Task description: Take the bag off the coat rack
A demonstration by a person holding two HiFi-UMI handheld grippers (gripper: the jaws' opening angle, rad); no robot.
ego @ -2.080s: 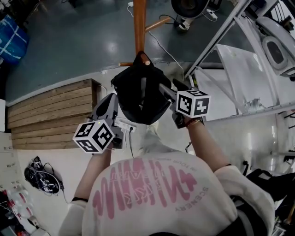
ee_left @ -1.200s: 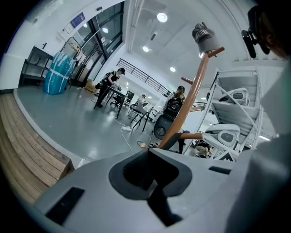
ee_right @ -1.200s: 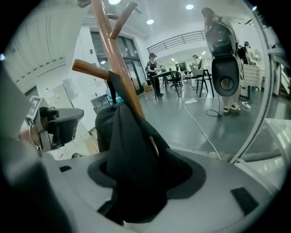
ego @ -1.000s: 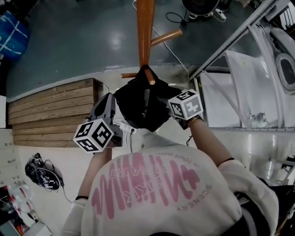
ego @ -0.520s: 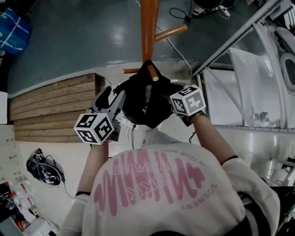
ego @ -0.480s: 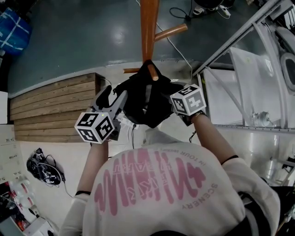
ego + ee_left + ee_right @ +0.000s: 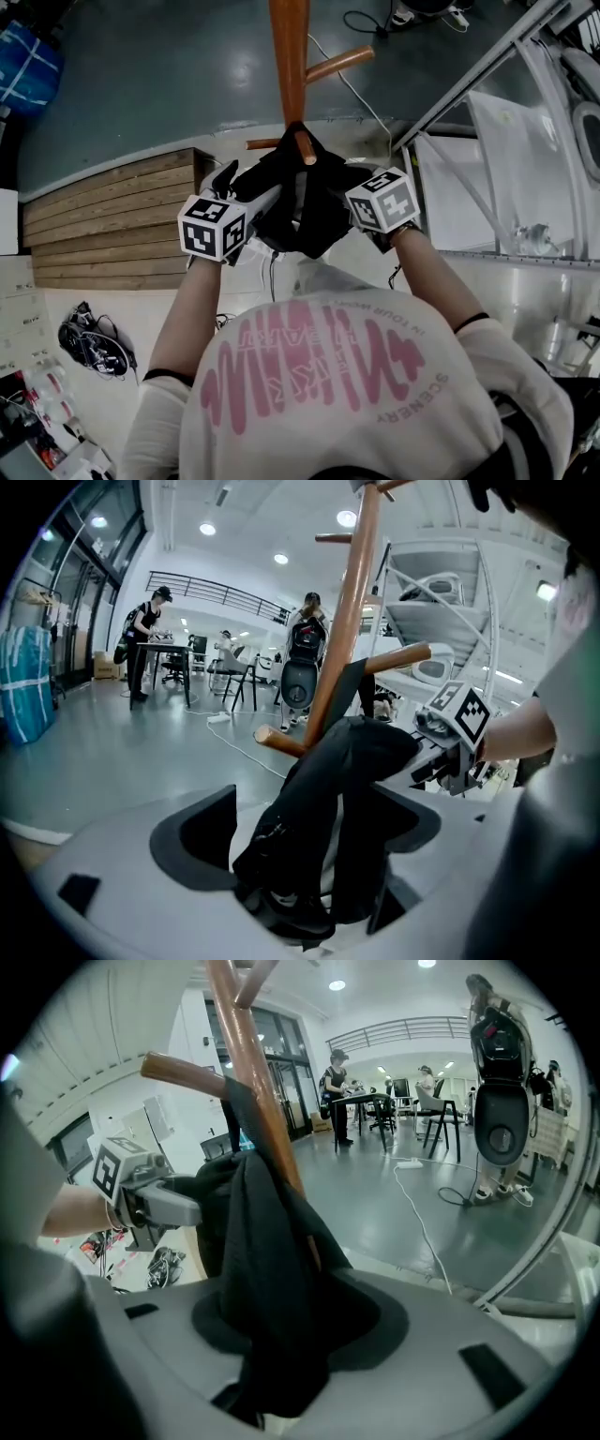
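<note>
A black bag (image 7: 302, 202) hangs by its strap from a low peg (image 7: 305, 148) of the wooden coat rack (image 7: 289, 56). My left gripper (image 7: 248, 187) is at the bag's left side. Its jaws have just been opening and now stand wide, and in the left gripper view the bag (image 7: 347, 761) hangs between the pads (image 7: 202, 841) without being pressed. My right gripper (image 7: 349, 194) is at the bag's right side. Its jaws closed a little further a moment ago, and in the right gripper view they pinch a fold of the bag (image 7: 262, 1232).
A slatted wooden platform (image 7: 103, 225) lies to the left on the floor. A white metal frame (image 7: 469, 84) stands to the right. Cables (image 7: 89, 342) lie at the lower left. A second peg (image 7: 337, 64) sticks out higher on the rack.
My left gripper has moved in toward the bag, rolled, and opened its jaws from shut to wide around the bag. The right gripper has stayed put on the bag.
</note>
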